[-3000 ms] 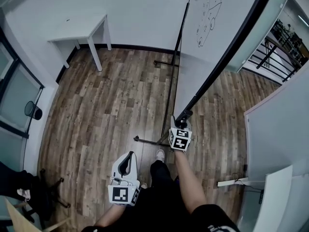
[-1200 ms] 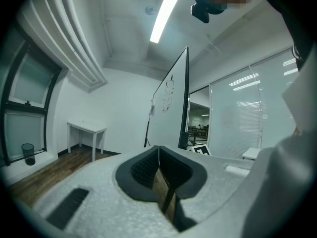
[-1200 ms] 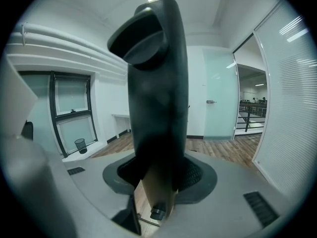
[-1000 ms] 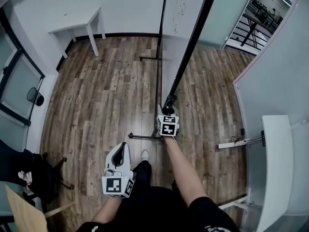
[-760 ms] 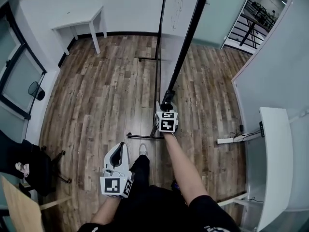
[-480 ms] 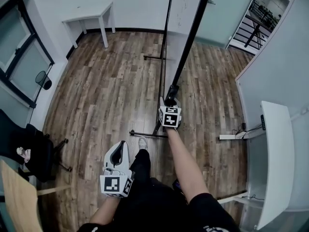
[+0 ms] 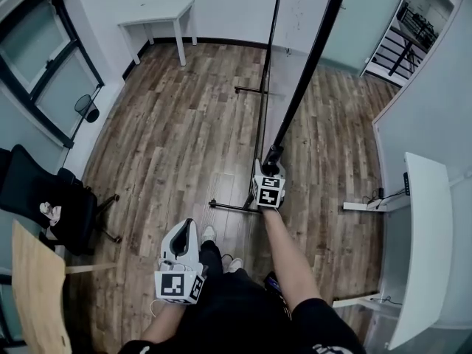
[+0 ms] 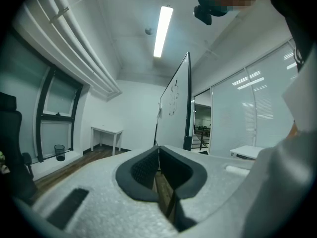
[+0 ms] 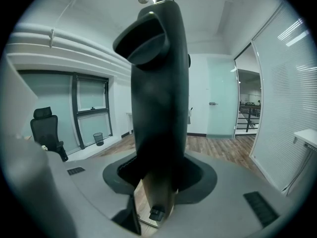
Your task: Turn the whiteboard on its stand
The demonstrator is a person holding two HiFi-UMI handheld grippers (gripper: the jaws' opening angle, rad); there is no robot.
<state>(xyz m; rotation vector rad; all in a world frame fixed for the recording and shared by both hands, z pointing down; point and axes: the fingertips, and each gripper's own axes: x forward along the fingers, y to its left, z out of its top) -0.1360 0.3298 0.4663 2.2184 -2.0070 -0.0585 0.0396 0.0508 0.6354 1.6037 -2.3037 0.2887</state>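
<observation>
The right gripper [image 9: 159, 178] clamps the dark whiteboard frame [image 9: 158, 83]; beyond stand an office chair [image 9: 45, 129], a waste bin [image 9: 98, 138] and windows [image 9: 91, 108].

Shows a brown plank floor [image 7: 162, 146] across the middle of the frame. Carries a white table [image 7: 158, 12] at upper left, a black office chair [image 7: 44, 198] at left, the whiteboard stand [image 7: 233, 207] on black foot bars at centre, a white power strip [image 7: 365, 206] at right, pale shoes [image 7: 209, 233] at lower centre.
</observation>
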